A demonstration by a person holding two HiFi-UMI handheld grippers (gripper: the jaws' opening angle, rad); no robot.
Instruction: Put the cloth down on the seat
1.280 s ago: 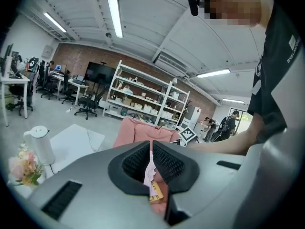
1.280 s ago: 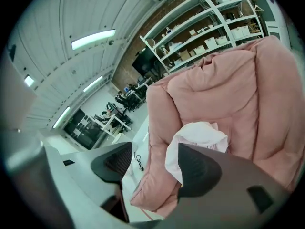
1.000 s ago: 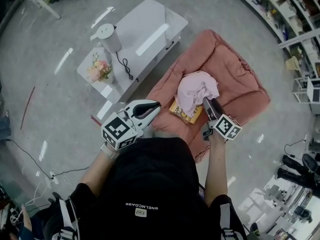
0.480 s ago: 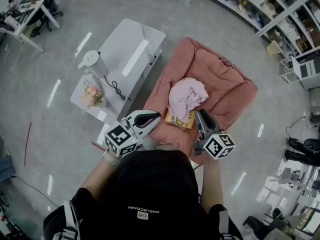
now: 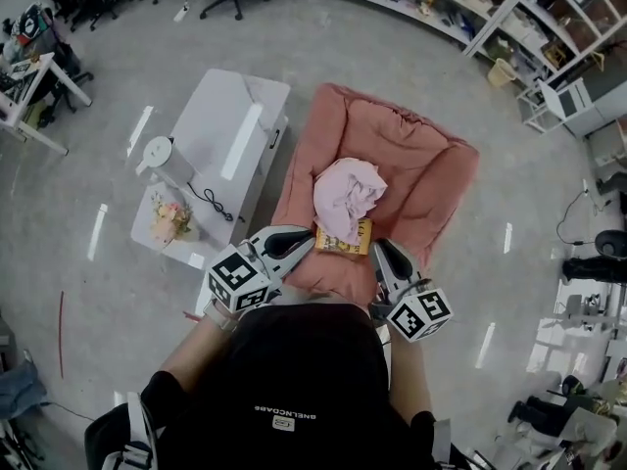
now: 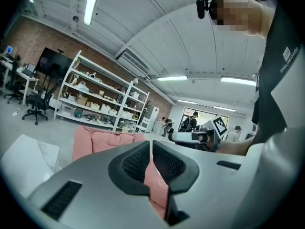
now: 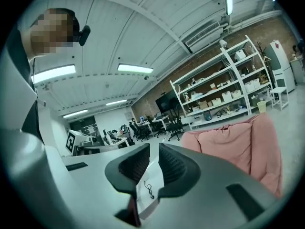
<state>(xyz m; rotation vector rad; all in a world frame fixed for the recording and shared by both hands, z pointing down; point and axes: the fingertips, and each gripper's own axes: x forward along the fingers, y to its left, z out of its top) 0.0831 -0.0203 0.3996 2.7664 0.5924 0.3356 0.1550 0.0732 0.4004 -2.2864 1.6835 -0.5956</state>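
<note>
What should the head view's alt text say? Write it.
A crumpled pink cloth lies on a salmon seat, partly over a yellow book. Both the left claw and the right claw, its jaws just closed, hover empty at the seat's near edge; a white table stands left.

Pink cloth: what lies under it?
The crumpled pink cloth lies on the salmon cushioned seat and over a flat yellow book; the book's far part is covered.
</note>
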